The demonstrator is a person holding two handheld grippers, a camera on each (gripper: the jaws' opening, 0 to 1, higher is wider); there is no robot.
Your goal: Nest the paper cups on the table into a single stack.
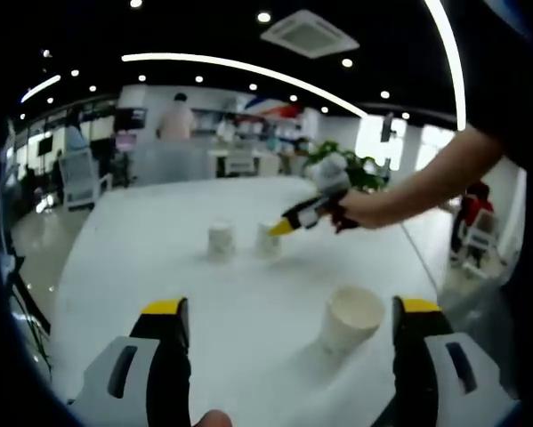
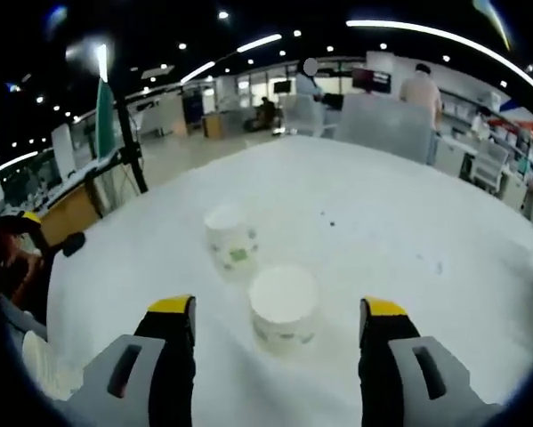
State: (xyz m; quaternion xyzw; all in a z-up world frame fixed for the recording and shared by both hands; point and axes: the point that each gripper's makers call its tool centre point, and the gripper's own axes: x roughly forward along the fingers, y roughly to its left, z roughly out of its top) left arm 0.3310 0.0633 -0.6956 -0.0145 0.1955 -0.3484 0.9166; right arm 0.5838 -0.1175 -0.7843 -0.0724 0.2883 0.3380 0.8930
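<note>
On the white desk [image 2: 382, 222] two upturned white paper cups [image 2: 284, 305] sit apart ahead of the right gripper [image 2: 279, 325], jaws spread empty, the left gripper [image 1: 288, 325] likewise open by a third cup [image 1: 351, 318]; best centre on the nearest before closing gently.

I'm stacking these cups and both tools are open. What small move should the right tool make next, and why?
Probably ease the right tool forward and close on the near cup. Its jaws are open, the cup stands upside down between them, and a second cup stands just beyond it.
</note>
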